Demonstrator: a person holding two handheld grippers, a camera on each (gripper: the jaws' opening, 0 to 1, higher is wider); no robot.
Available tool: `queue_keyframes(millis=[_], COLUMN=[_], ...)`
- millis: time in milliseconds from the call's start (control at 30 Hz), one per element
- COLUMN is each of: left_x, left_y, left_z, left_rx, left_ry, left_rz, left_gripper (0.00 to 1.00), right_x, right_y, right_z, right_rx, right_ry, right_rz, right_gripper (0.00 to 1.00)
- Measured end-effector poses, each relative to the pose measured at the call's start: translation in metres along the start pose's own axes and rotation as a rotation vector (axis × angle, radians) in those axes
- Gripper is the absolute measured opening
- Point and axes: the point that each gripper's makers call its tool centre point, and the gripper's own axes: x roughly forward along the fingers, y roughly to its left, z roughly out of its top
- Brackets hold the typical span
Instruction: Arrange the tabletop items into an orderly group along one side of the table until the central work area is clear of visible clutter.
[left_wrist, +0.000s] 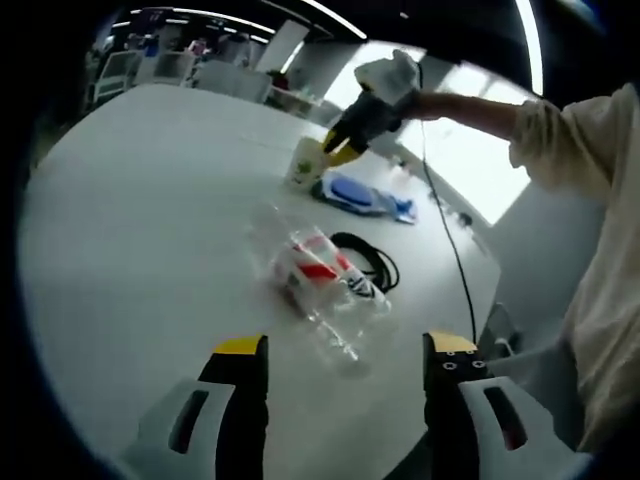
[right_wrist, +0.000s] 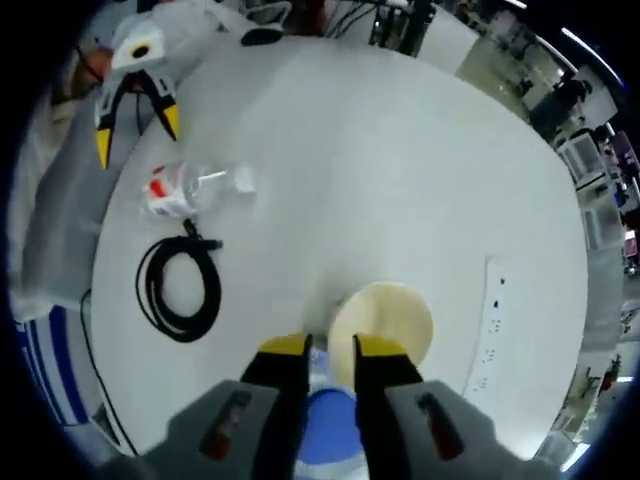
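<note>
Round white table.

Left gripper: jaws stand wide apart with nothing between them, hovering over the table's near edge. Just ahead of its tips lies a clear plastic bottle with a red-and-white label, on its side. Touching or just beside the bottle, on its far side, is a coil of black cable.

Further along the same side of the table: a paper cup, upright, and right beside it a blue-and-white bag, lying flat near the table's edge.

Right gripper: in its own view the jaws are narrow and close over the rim of the cup, one jaw inside the rim and one outside as far as the view lets me judge; contact looks firm but the fisheye blurs it. The bag shows as a blue patch just below the jaws. Seen from the left gripper view, the right gripper comes down onto the cup from above, held by a gloved hand.

In the right gripper view the bottle and cable lie side by side near the table's edge, and the left gripper hangs open just beyond the bottle. The table's middle is bare apart from a white strip lying towards the opposite edge.
</note>
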Motion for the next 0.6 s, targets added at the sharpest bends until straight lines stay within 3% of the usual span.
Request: queue_keyframes(millis=[333, 600], left_x=[-0.005, -0.006], left_y=[0.000, -0.004], left_z=[-0.002, 0.000], left_rx=[0.011, 0.029], left_ry=[0.011, 0.018], left_rz=[0.004, 0.003], left_gripper=[0.59, 0.59], right_x=[-0.024, -0.048], right_y=[-0.006, -0.006], right_z=[0.012, 0.016], right_rx=[0.049, 0.108], right_ry=[-0.116, -0.207], right_rz=[-0.104, -0.181], right_gripper=[0.24, 0.24])
